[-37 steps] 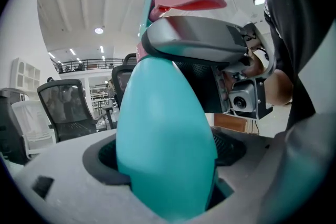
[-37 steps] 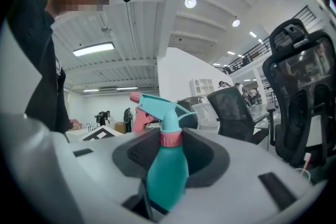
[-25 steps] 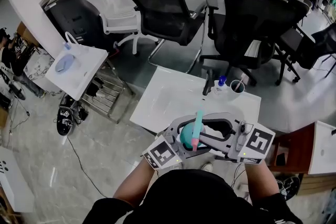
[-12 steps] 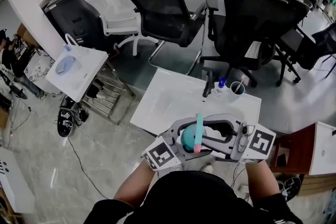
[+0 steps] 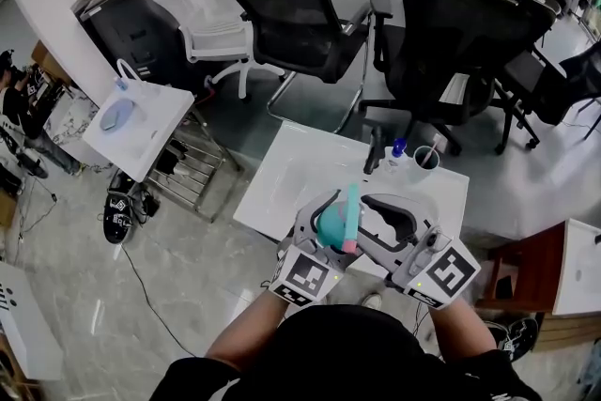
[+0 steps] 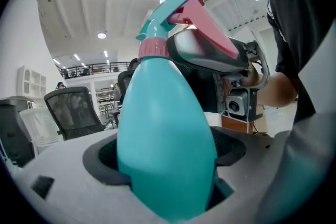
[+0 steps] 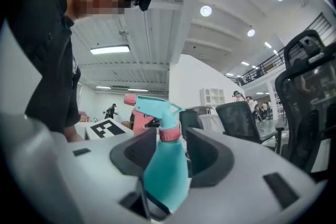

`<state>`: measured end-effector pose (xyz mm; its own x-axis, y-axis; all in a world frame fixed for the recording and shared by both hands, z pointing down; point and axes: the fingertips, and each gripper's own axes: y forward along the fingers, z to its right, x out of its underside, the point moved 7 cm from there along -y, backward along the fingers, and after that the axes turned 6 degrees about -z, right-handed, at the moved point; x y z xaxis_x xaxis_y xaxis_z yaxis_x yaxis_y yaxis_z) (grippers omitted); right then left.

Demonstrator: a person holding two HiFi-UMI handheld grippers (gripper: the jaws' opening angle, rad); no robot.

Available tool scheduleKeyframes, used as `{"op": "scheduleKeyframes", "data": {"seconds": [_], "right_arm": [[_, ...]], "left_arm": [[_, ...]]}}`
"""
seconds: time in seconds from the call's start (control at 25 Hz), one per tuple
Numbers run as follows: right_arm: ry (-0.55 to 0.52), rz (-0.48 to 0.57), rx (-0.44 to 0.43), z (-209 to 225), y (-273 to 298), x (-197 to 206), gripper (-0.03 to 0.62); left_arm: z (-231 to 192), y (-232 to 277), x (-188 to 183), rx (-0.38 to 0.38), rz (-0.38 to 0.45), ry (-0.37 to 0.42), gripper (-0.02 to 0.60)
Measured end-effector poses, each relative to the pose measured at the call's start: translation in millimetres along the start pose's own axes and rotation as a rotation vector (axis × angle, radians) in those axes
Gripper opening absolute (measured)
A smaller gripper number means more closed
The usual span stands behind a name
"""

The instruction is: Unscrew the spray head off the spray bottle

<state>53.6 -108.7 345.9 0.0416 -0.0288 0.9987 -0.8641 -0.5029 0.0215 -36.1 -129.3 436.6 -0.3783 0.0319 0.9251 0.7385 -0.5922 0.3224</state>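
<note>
A teal spray bottle with a teal and pink spray head is held in front of the person's body, above the near edge of the white table. My left gripper is shut on the bottle's body, which fills the space between its jaws. My right gripper faces it from the right. Its jaws have just been opening and now stand apart on either side of the pink collar, with a gap showing at each side. The pink trigger points toward the right gripper.
At the table's far edge stand a blue-capped small bottle, a white cup and a dark object. Black office chairs stand beyond. A white side table is at the left and a wooden stand at the right.
Both grippers have swung to point more toward the table, their marker cubes drawing closer together. The bottle has shifted slightly up in the view. The right jaws have spread away from the collar.
</note>
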Motion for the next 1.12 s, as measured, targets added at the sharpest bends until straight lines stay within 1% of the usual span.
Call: {"op": "scheduleKeyframes", "data": {"seconds": [0.12,0.28,0.36,0.44,0.6,0.72,0.84,0.96,1.12], "right_arm": [[-0.018,-0.013,0.036,-6.3,3.6,1.3,0.186],[-0.045,-0.021,0.116,-13.2,6.5,3.3,0.184],[-0.042,-0.017,0.150,-14.0,7.0,3.6,0.159],[-0.029,-0.016,0.161,-12.8,6.4,4.8,0.156],[-0.003,-0.014,0.139,-9.9,4.8,5.7,0.145],[-0.004,-0.022,0.100,-9.4,5.2,4.7,0.140],[-0.008,-0.026,0.058,-8.3,4.3,3.5,0.140],[0.017,-0.010,0.037,-3.1,0.4,1.2,0.140],[0.040,0.006,0.035,3.0,-5.0,-3.9,0.140]], "left_arm": [[2.8,3.1,0.5,-0.005,-0.011,-0.008,0.459],[6.5,4.9,2.6,-0.008,-0.024,-0.006,0.459],[7.1,5.5,3.3,-0.009,-0.028,-0.007,0.459],[7.6,6.6,3.6,-0.006,-0.031,-0.009,0.459],[8.9,8.6,5.0,0.009,-0.037,-0.011,0.459],[10.1,7.3,5.9,0.038,-0.023,-0.023,0.459],[11.2,5.8,6.6,0.069,-0.008,-0.018,0.459],[11.7,8.3,15.9,0.085,-0.033,-0.008,0.459],[12.3,8.6,21.6,0.090,-0.056,-0.010,0.459]]}}
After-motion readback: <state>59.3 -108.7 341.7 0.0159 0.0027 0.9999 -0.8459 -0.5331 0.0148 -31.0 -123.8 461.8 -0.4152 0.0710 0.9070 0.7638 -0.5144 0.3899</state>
